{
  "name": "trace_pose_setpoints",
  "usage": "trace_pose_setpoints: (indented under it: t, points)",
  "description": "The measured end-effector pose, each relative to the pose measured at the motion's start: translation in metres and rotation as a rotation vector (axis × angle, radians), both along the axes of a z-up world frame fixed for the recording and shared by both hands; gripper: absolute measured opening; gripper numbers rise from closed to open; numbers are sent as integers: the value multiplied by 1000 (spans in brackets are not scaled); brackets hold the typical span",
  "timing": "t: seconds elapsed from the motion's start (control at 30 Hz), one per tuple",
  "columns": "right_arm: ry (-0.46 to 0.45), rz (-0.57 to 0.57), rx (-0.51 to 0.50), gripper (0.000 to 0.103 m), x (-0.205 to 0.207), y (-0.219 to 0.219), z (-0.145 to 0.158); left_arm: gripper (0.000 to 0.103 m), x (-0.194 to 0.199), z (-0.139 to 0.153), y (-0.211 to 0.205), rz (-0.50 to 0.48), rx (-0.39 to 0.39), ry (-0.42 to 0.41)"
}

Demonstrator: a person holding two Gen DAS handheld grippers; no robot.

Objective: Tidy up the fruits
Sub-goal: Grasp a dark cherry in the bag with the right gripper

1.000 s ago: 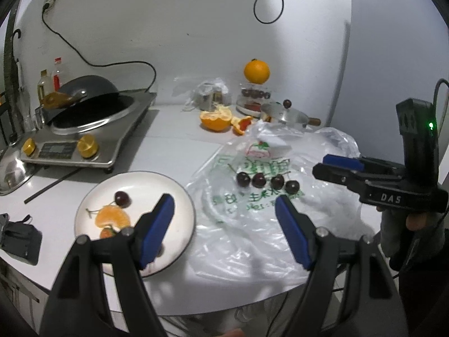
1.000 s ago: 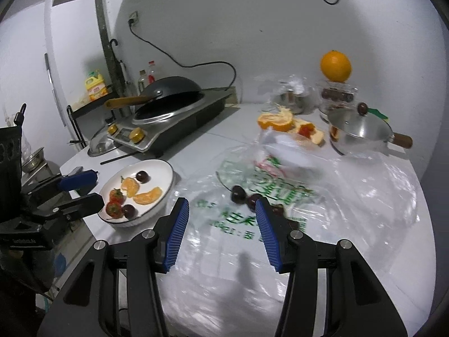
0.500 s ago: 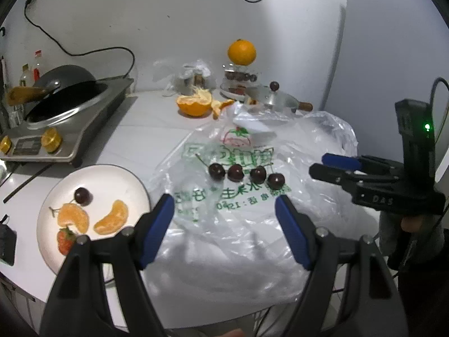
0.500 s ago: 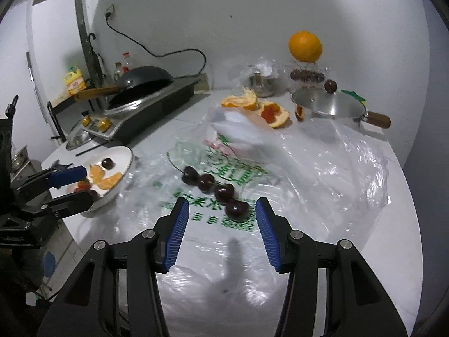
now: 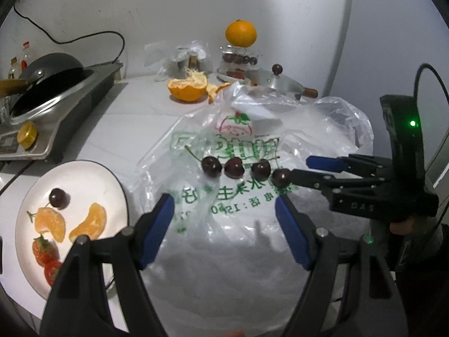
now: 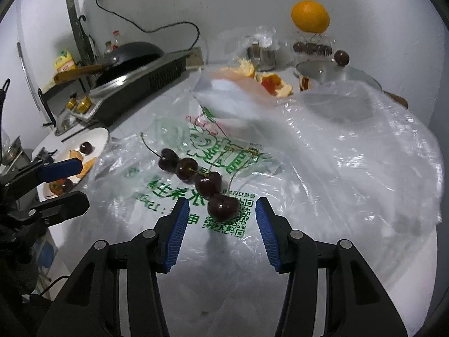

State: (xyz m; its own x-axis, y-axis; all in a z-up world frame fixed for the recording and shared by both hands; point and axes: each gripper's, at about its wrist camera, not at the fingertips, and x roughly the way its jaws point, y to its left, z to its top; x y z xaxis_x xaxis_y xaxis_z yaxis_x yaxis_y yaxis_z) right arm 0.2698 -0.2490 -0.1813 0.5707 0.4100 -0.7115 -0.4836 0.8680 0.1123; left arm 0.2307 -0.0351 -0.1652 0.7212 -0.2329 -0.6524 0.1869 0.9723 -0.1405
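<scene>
Both grippers have come closer to the cherries since a second ago. Left wrist view: the left gripper [image 5: 224, 219] hangs with jaws spread before four cherries [image 5: 242, 168] on the plastic bag [image 5: 252, 224] (plate [image 5: 84, 174] beside it). Right wrist view: the right gripper [image 6: 220, 226], jaws spread, flanks the nearest cherry [image 6: 223, 207] without touching.

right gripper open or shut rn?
Open. The right gripper has its blue pads spread wide, with the nearest dark red cherry lying between the tips on the clear printed plastic bag, not yet pinched.
</scene>
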Motion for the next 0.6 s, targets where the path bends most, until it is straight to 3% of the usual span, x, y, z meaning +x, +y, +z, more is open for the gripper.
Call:
trace_pose_setpoints:
  t: [0.2,0.5,0.6]
  points:
    - [41,3,-32,50,12,8,-11,76,9,-7,-1,-5,-11,18]
    - [72,2,-57,40,21,12,-22,76,15,-13,-6,-4,-12,32]
    - [70,11,-53,32,20,11,-22,76,16,-13,-10,-7,-9,32]
